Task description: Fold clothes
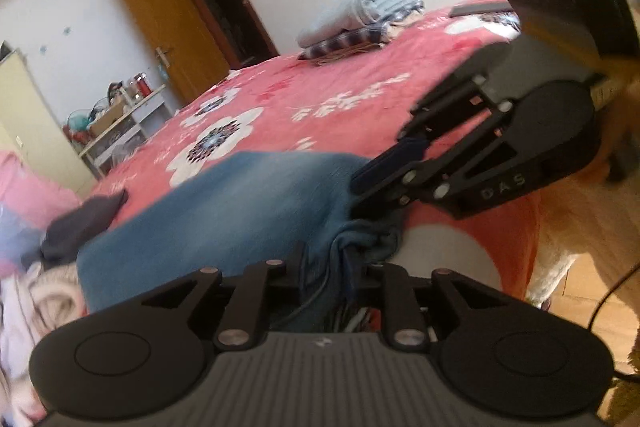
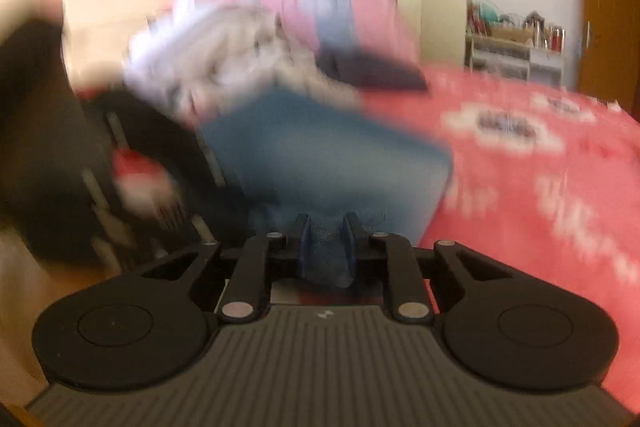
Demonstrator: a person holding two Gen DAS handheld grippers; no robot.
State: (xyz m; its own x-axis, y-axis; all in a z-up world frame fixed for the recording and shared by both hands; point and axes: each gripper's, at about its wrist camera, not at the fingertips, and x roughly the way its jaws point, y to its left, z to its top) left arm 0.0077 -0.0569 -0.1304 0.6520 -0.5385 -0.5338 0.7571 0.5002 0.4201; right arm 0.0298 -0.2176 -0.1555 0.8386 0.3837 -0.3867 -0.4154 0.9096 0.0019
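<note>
The blue garment (image 1: 224, 211) lies at the near edge of the red floral bedspread (image 1: 320, 95), its near hem bunched. The left gripper (image 1: 334, 267) sits at that bunched hem; cloth lies between its jaws, which stand slightly apart, and whether the pads press on it cannot be told. The right gripper (image 2: 326, 247) is clenched on a fold of the blue garment (image 2: 320, 155), fabric squeezed between its fingers (image 2: 349, 243). In the left wrist view the right gripper (image 1: 384, 179) meets the same hem from the side. A folded stack of clothes (image 1: 360, 23) rests at the far edge of the bedspread. A loose heap of clothes (image 2: 224, 55) lies beyond the garment, blurred. A wooden door (image 1: 172, 27) stands open beyond the bedspread.
</note>
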